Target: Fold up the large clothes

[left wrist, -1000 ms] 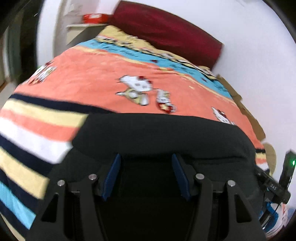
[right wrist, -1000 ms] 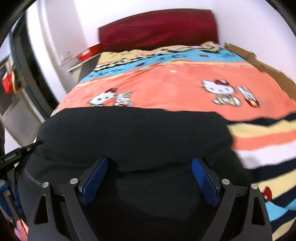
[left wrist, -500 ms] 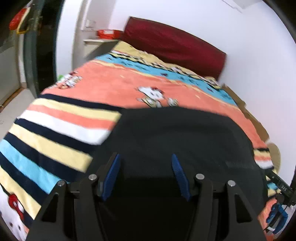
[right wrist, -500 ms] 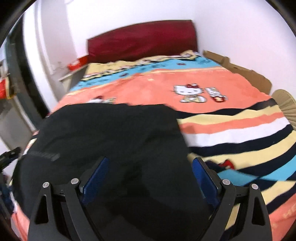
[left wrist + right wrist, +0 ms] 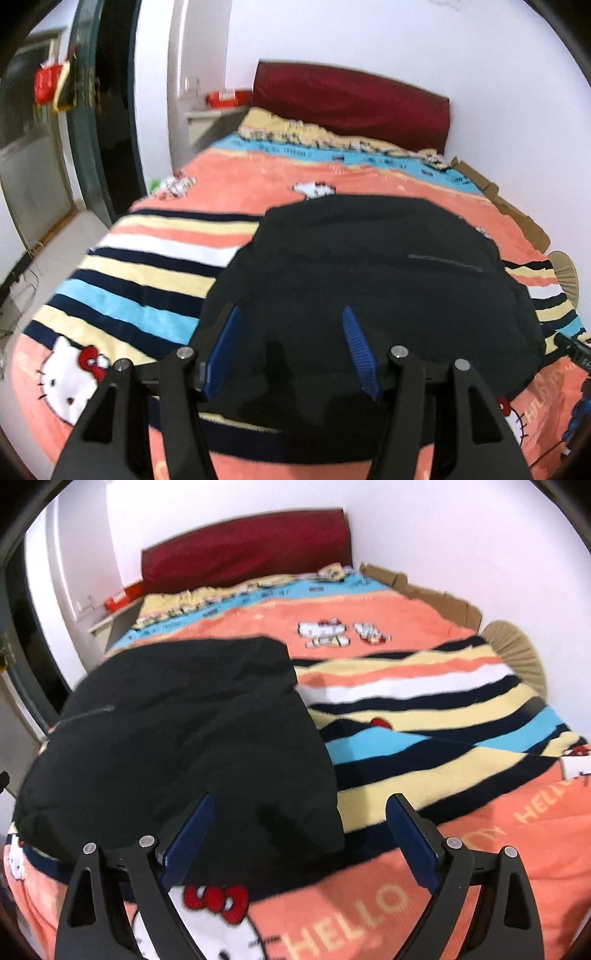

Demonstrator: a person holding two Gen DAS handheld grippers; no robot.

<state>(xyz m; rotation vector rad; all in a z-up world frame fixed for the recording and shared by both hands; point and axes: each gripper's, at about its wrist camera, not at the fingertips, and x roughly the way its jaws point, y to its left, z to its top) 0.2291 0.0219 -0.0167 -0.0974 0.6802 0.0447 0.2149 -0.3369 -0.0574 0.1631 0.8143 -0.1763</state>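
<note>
Garment [image 5: 369,280], black, lies lengthwise toward the headboard [image 5: 351,107]; both grippers' fingers [image 5: 190,834] spread, grasping nothing.

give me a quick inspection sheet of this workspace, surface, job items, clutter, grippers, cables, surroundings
surface: bed with striped cartoon-cat blanket, mostly smooth.
job's things: black garment lying on the blanket, rumpled, its near edge close to the foot of the bed.
clutter: cardboard and a woven fan along the wall side.
grippers: left hand-held gripper open above the garment, holding nothing; right hand-held gripper open, empty, over the garment's corner.
cables: nothing seen.
surroundings: dark red headboard, red box on a shelf, dark door.
</note>
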